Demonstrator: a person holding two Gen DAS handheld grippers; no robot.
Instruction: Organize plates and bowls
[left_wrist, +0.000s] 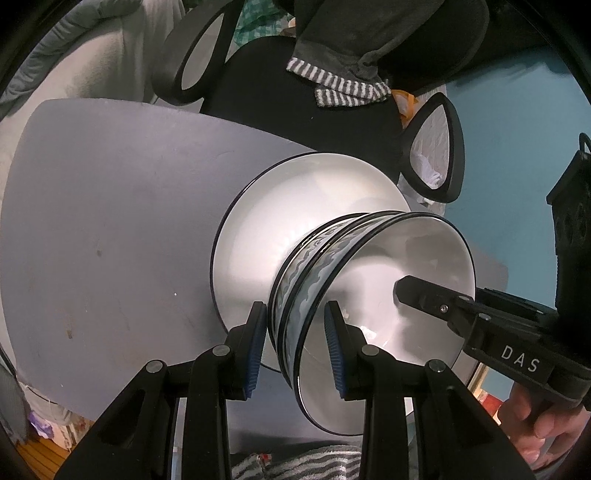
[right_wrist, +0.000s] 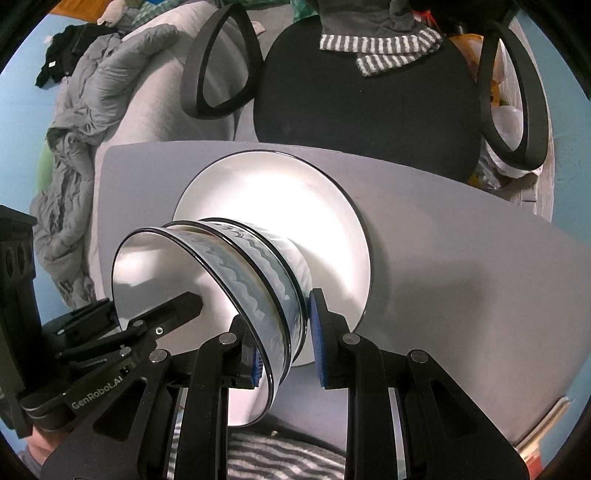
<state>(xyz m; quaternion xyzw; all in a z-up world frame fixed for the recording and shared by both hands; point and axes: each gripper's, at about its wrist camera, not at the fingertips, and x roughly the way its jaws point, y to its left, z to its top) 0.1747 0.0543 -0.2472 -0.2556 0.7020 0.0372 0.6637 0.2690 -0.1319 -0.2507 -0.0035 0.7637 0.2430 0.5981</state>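
Gray table (left_wrist: 110, 221) sits in front of a black office chair (right_wrist: 362, 110) w/ a stripy cloth (right_wrist: 384, 51) on it. Rumpled gray bedding (right_wrist: 85, 129) lies off to one side, & the wall behind is blue.

On the table is a big white plate (right_wrist: 295, 192) w/ a thin dark rim. Two bowls (left_wrist: 314, 280) stand on it, one tucked inside the other. Both are white inside w/ a blue wavy band outside.

Left gripper (left_wrist: 297, 347) has its fingers spread, one on each side of the bowls' walls: one blue pad (left_wrist: 258, 350) is outside the stack, the other is inside the top bowl. Looks like neither pad presses the bowls, a small gap shows on both sides.

Right gripper (right_wrist: 284, 347) does the same from the other side. One finger is inside the top bowl, the other outside by the lower bowl. Its outer pad (right_wrist: 319, 343) is just beside the wall; can't tell if it touches. It's spread too, not pinching.

Each gripper shows in the other's view, reaching into the top bowl. A hand (left_wrist: 539, 417) holds the right gripper's handle.
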